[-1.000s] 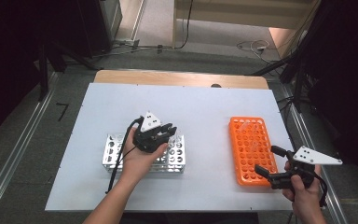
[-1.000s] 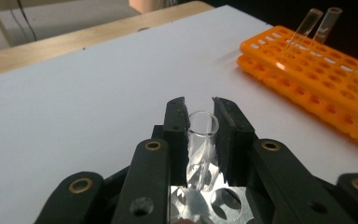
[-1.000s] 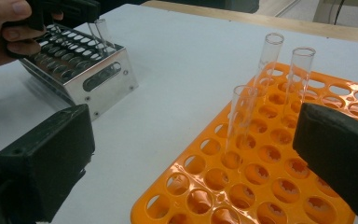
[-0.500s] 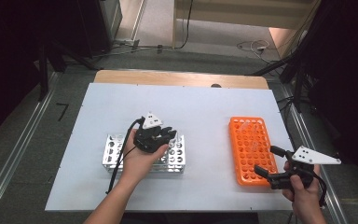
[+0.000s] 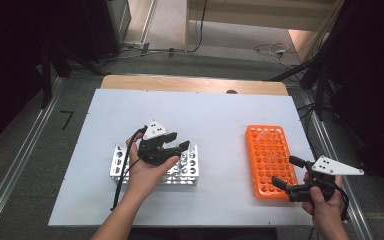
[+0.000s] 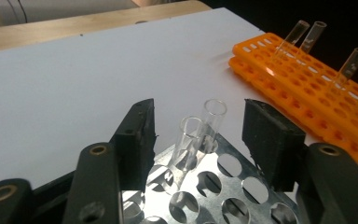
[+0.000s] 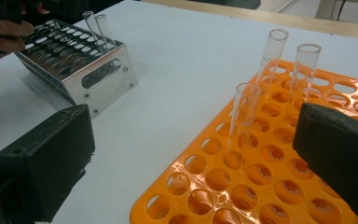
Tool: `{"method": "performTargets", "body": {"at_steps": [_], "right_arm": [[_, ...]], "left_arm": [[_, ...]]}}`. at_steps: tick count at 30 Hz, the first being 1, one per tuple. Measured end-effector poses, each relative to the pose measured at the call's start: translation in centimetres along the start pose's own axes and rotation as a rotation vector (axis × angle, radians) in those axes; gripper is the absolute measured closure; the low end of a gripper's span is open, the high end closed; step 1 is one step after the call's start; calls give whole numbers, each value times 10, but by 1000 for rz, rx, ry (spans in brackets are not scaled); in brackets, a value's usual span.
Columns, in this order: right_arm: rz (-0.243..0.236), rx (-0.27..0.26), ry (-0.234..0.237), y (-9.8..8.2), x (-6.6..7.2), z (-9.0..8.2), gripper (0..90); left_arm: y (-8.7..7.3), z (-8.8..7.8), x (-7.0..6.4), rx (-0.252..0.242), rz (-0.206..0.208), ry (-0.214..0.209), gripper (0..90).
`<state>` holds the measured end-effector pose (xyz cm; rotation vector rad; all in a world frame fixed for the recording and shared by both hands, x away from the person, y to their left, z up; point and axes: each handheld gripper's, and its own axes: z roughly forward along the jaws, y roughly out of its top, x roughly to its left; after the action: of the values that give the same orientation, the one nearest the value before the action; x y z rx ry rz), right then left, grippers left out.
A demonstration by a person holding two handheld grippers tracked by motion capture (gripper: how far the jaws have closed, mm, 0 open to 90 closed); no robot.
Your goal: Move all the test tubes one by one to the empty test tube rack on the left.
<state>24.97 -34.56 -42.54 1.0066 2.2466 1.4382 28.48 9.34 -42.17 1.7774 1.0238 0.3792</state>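
Partly, the metal rack is covered in the high view by the left hand and the left claw above it, so the clear tubes standing in it cannot be made out there. From the left claw view, two tubes stand upright in holes at the rack's far corner, one just behind the other, between the two black jaws and apart from both pads; the rack's near rows are cut off at the bottom edge. That claw has just been opening: a second ago, and half a second ago, its jaws stood nearly together over the same corner of the rack, and now they are spread with the tubes free between them, nothing gripped. The right claw hangs open and empty at the near right corner of the orange rack, where it also was a second ago. Its own view shows three tubes upright in that rack, which runs off the right and bottom edges. Against the orange holes in the high view they are only a faint glint. Both racks sit well apart on the white worktop.
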Motion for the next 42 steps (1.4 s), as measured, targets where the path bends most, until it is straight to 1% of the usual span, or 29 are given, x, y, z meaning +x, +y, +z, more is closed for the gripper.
{"method": "performTargets", "body": {"at_steps": [3, 5, 6, 7, 9, 11, 12, 16, 19, 20, 23, 26, 28, 29, 31, 34, 36, 38, 42], "right_arm": [[-1, 0, 0, 0, 0, 2, 0], [-1, 1, -1, 1, 0, 3, 0], [2, 2, -2, 1, -1, 3, 0], [3, 3, -3, 1, -2, 4, 0], [14, 0, -2, 1, -4, 5, 0], [22, 1, -3, 1, -6, 7, 0], [23, 3, -6, 1, -7, 8, 0], [36, 9, -13, 1, -11, 12, 0], [39, 18, -21, 1, -13, 15, 0], [40, 21, -21, 0, -14, 16, 0], [46, 32, -23, -1, -16, 20, 0], [52, 38, -23, -1, -19, 24, 0], [50, 44, -24, -2, -21, 26, 9], [55, 47, -34, -2, -21, 26, 21], [54, 54, -33, -3, -22, 28, 25], [53, 67, -35, -5, -23, 30, 33], [49, 81, -43, -5, -23, 33, 39], [46, 95, -46, -6, -23, 35, 52], [50, 130, -65, -8, -22, 40, 136]], "left_arm": [[-2, -8, -2, -28, 7, -23, 360], [-3, -13, -4, -38, 9, -26, 315], [-4, -16, -5, -42, 6, -19, 294], [-4, -19, -6, -45, -7, -11, 282], [-5, -26, -7, -57, -16, -15, 254], [-6, -32, -9, -63, -5, -12, 219], [-7, -35, -10, -72, -6, -16, 186], [-12, -47, -11, -87, -2, -27, 113], [-17, -53, -11, -99, 0, -41, 90], [-19, -55, -11, -103, 5, -38, 73], [-23, -61, -12, -121, 14, -48, 25], [-26, -66, -11, -135, 18, -65, 0], [-28, -70, -11, -141, 14, -73, 0], [-30, -71, -11, -146, 13, -72, 0], [-33, -74, -10, -151, 10, -74, 0], [-38, -79, -9, -163, 21, -74, 0], [-40, -81, -8, -165, 16, -75, 0], [-42, -82, -7, -161, 15, -67, 0], [-47, -82, -4, -154, -5, -59, 0]]}}
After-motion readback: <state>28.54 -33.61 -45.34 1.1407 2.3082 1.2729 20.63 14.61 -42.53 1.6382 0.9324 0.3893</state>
